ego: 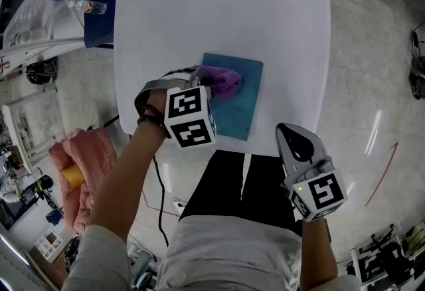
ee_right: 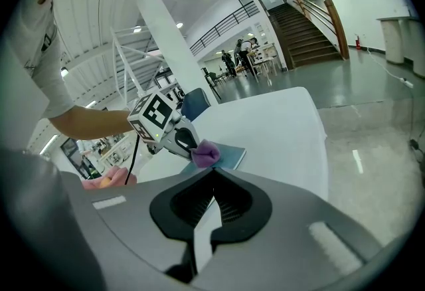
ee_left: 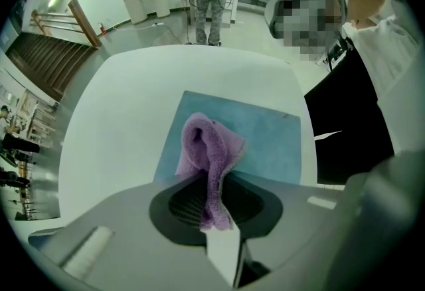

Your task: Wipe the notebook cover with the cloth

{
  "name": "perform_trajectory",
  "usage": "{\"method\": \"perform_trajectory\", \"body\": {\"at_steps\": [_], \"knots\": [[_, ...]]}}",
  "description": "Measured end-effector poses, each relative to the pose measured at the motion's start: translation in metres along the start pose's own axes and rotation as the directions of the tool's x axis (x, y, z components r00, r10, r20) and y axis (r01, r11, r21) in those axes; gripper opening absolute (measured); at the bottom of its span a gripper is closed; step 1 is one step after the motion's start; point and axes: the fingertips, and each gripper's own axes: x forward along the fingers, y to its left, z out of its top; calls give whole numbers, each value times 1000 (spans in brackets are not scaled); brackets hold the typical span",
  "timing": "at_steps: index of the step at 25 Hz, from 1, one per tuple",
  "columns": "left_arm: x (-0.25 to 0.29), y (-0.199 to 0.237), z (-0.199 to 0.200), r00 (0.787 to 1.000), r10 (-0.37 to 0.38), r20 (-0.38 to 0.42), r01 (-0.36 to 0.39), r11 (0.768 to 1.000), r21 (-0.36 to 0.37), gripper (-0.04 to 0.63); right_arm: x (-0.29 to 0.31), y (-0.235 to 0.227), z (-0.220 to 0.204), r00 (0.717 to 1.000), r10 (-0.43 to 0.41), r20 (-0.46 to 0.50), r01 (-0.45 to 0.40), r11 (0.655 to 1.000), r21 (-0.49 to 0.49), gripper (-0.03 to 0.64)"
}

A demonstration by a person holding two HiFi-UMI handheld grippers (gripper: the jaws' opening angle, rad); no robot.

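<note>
Head view puts the teal notebook (ego: 238, 110) flat on the white table (ego: 199, 10), close to the edge nearest the person. The purple cloth (ego: 226, 80) is bunched on the upper left part of its cover. The left gripper (ego: 207, 80) is clenched on one end of that cloth. In the left gripper view a tail of the fabric runs back between the jaws, and the rest folds into a soft wad ahead of them, resting on the cover. That grip probably serves to let the fabric, not the hard jaw tips, meet the notebook, and most of the cover looks not yet wiped. The right gripper (ego: 287, 131) hangs off the table edge over the person's lap, well apart from the notebook. Its jaws are closed together on nothing, likely parked clear of the wiping path. Nothing pins the notebook, so a firm stroke might slide it.
</note>
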Motion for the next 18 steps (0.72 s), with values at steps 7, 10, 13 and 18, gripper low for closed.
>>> {"method": "perform_trajectory", "body": {"at_steps": [7,10,13,18], "knots": [[-1,-14,-3,1000,-11,-5,11,1000,10,61,-3,0,1,1000,-7,4,7,1000,-5,15],[-2,-20,-5,1000,-13,-6,13,1000,11,61,-3,2,2,1000,-4,6,4,1000,-11,15],[-1,-28,-7,1000,-16,-7,16,1000,10,61,-4,5,1,1000,0,7,0,1000,-14,15],[-1,-41,-9,1000,-21,-3,21,1000,4,61,-6,11,-3,1000,10,2,-10,1000,-21,15]]}}
